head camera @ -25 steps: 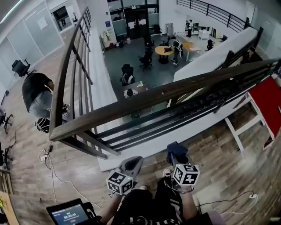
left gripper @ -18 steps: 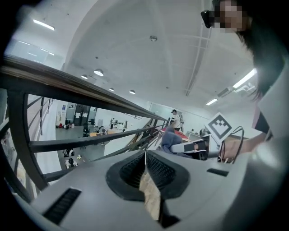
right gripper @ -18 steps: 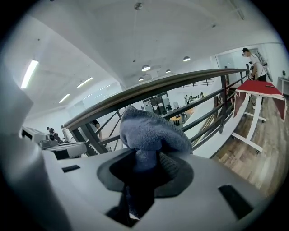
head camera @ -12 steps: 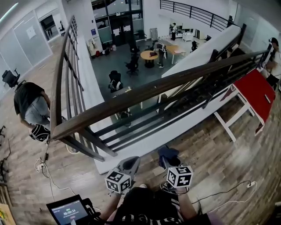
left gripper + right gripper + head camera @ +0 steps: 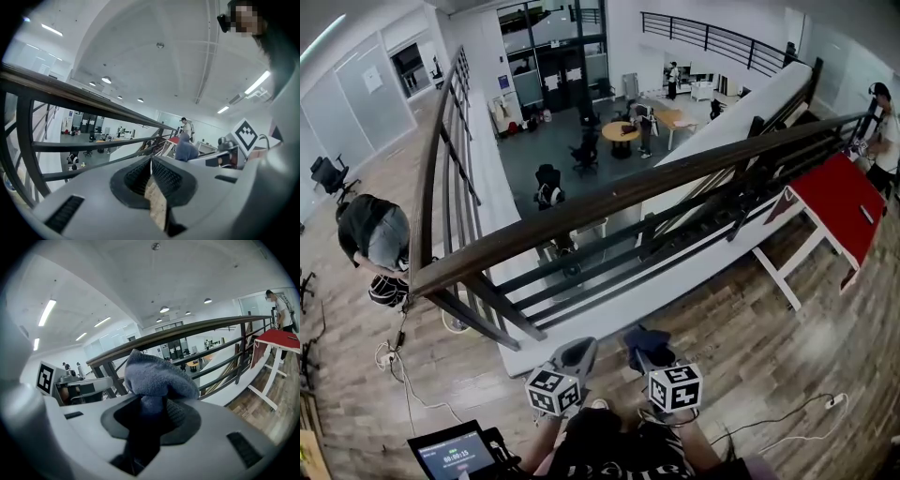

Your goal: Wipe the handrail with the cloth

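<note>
1. Down at the edge of the wooden floor, right where it stops at the drop, our right hand-held gripper [image 5: 649, 349] is clamped on the cloth [image 5: 157, 376]. The cloth is a blue-grey wad bunched up above the jaws. It's held low, well short of the handrail [image 5: 628, 202].
2. Our left hand-held gripper [image 5: 151, 161] sits just beside it, jaws pressed together with nothing between them.
3. The cloth looks soft, light and floppy to us, so it should squash flat onto the rail. The pinch at the base of the wad seems about right, since it leaves the loose top free for wiping. If we press hard, we'd guess it drags and bunches instead of gliding.
4. The handrail is a dark, flat-topped bar that looks stiff and fixed. It runs from the corner at the left [image 5: 417, 281] off to the right along the floor's edge.
5. Stuff around us:
   - The lower rails [image 5: 581, 272] under the bar could snag the loose cloth.
   - A red-topped table [image 5: 839, 202] stands near the rail's right end.
   - A person [image 5: 370, 234] is bent over past the left corner.
   - Cables [image 5: 412, 375] trail over the floor on our left.
</note>
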The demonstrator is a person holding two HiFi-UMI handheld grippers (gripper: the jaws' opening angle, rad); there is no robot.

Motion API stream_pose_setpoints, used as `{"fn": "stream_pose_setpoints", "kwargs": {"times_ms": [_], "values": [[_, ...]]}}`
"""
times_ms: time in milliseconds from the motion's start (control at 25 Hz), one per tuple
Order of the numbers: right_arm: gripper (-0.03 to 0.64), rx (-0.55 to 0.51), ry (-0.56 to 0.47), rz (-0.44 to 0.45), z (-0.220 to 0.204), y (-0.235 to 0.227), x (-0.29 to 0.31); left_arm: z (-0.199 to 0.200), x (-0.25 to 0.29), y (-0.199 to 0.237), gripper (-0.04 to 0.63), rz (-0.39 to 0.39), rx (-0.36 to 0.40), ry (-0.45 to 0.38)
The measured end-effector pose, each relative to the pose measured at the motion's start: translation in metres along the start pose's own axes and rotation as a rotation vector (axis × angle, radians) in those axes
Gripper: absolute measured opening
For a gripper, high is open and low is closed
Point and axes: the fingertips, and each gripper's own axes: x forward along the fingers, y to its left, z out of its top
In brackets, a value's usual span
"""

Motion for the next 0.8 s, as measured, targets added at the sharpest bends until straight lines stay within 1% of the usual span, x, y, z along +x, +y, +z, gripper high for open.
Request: {"fn": "stream_pose_setpoints", "kwargs": {"times_ms": [200, 400, 800], "values": [[0.109, -0.014, 0.013, 0.011, -0.013, -0.016, -0.031, -0.017, 0.007, -0.043, 0.0, -0.011, 0.004, 0.019], [0.109, -0.006, 0.006, 0.016, -0.023, -0.025, -0.052, -0.026, 0.012, -0.072, 0.0, -0.028, 0.02, 0.029], [0.109, -0.013, 0.013, 0.026, -0.033, -0.023, -0.068, -0.035, 0.001, -0.088, 0.0, -0.016, 0.024, 0.033]]}}
